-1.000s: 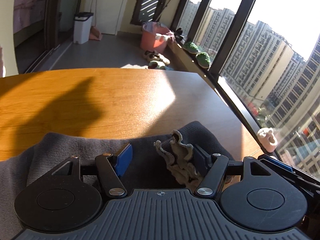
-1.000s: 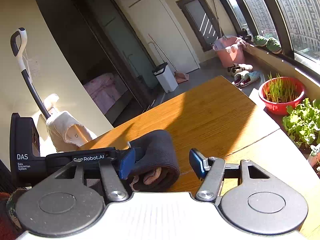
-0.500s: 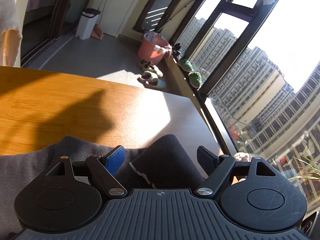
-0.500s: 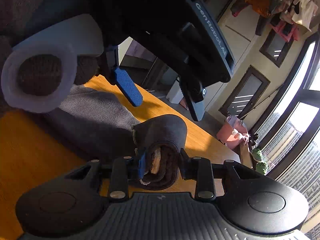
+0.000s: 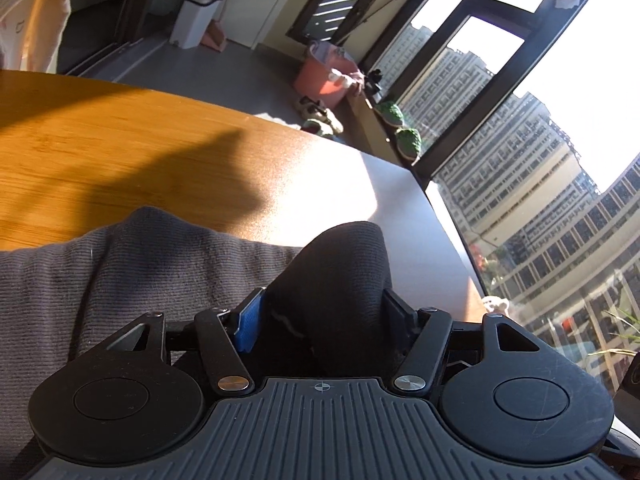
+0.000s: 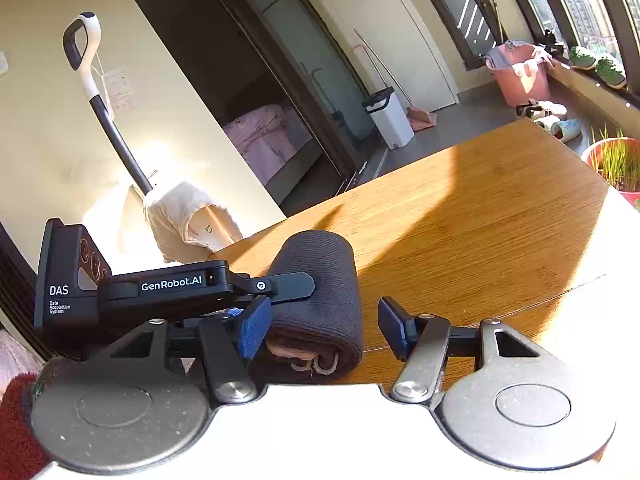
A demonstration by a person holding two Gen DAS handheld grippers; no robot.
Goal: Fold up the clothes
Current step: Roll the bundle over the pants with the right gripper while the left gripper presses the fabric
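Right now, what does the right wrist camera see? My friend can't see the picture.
A rolled-up dark grey garment lies on a sunny wooden table, between the open blue-padded fingers of the right hand-held gripper. The left hand-held gripper reaches in from the left and touches the roll.

- The sweater (image 5: 160,272) is showing dark grey with fine ribbing.
- The table (image 6: 480,232) is glowing honey-brown, wood-grained.
- The bucket (image 6: 520,76) is looking pink.
- The finger pads (image 6: 254,326) are showing blue.
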